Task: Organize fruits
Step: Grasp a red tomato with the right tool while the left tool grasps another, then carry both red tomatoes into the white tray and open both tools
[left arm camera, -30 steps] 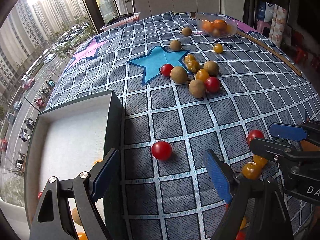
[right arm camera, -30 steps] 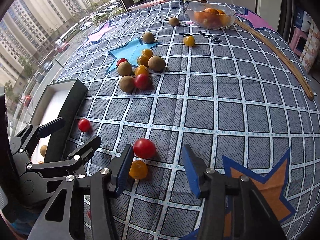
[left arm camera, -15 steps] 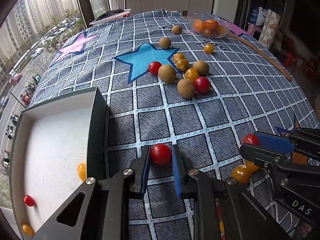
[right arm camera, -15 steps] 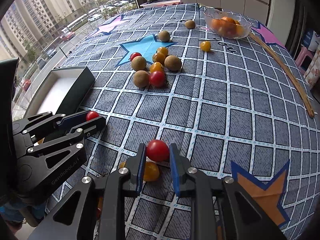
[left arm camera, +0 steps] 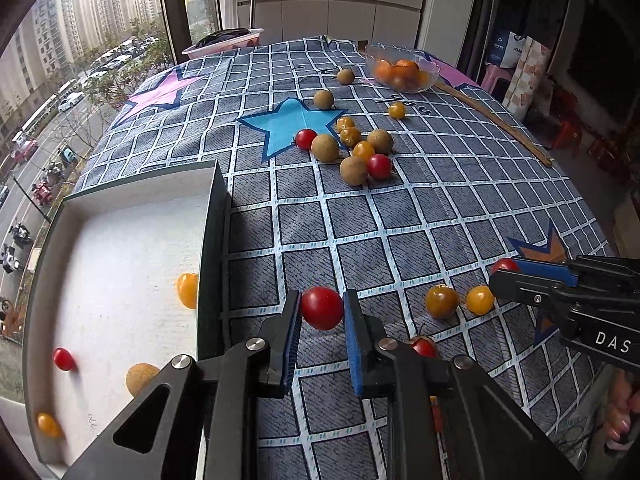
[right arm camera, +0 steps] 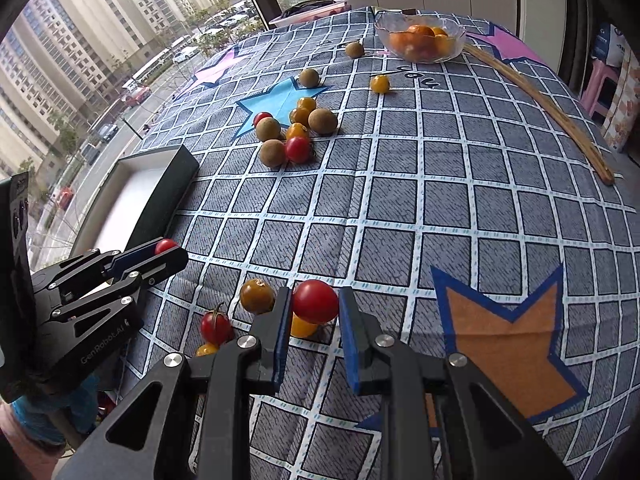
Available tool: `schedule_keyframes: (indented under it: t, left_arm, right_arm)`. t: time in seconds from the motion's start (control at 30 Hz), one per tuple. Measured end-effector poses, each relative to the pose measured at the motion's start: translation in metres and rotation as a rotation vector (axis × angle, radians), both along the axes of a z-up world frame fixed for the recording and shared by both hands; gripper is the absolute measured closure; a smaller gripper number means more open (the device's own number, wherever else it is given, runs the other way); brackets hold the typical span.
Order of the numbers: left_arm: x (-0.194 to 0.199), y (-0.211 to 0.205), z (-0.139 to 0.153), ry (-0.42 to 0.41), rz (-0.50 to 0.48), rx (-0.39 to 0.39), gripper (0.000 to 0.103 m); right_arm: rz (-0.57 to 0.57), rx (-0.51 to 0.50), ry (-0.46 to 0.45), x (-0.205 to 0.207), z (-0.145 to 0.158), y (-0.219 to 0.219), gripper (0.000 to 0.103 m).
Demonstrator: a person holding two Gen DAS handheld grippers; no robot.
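Tomatoes fill both your claws: left claw [left arm camera: 322,314] clenches a red tomato [left arm camera: 322,307] beside the box [left arm camera: 212,240]; right claw [right arm camera: 314,312] clenches another tomato [right arm camera: 315,301].

Both wrist views look steeply down, close over the grey checked tablecloth [left arm camera: 400,216], sharing its fruit cluster [right arm camera: 294,128].

High-rise apt: star tablecloth [left arm camera: 400,216], cabinets [left arm camera: 328,12], fruit bowl [left arm camera: 402,70].

Glossy, smooth red cherry tomato [left arm camera: 322,307] between matt blue rubbery pads [left arm camera: 352,344]. Woven grey checked cloth [left arm camera: 400,216] over desk. Clear glass bowl [right arm camera: 420,36]; matt dark cardboard box [left arm camera: 214,240].
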State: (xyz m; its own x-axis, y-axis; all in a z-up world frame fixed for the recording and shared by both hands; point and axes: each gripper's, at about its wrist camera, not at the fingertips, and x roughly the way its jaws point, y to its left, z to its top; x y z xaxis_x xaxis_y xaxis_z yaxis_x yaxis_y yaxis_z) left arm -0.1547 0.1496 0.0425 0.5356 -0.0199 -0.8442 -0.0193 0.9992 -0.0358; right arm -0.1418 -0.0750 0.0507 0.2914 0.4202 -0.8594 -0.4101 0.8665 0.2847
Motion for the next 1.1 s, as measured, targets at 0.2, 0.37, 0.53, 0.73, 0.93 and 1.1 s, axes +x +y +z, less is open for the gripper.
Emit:
schedule_keyframes:
  t: [0.2,0.37,0.53,0.73,0.93,1.1]
  left_arm:
    - [-0.028,0.011,0.018,-0.039,0.014,-0.004,0.081]
    - [-0.049,0.033,0.026,-0.06,0.052,-0.001,0.081]
    - [-0.07,0.064,0.03,-0.077,0.114,0.014,0.081]
    - [-0.087,0.11,0.027,-0.085,0.208,0.015,0.081]
    - [-0.091,0.148,0.012,-0.06,0.285,0.017,0.081]
    - [-0.087,0.162,-0.001,-0.033,0.299,0.015,0.081]
  right_arm:
    - [0.003,0.006,0.001,-0.013,0.01,0.002,0.078]
    - [0.032,-0.005,-0.017,-0.025,0.022,0.018,0.078]
    - [0.075,-0.009,-0.034,-0.036,0.034,0.042,0.078]
    - [0.135,-0.003,-0.033,-0.043,0.043,0.08,0.078]
    - [0.213,-0.016,-0.034,-0.047,0.047,0.132,0.078]
    - [0.259,-0.026,-0.006,-0.042,0.036,0.178,0.078]
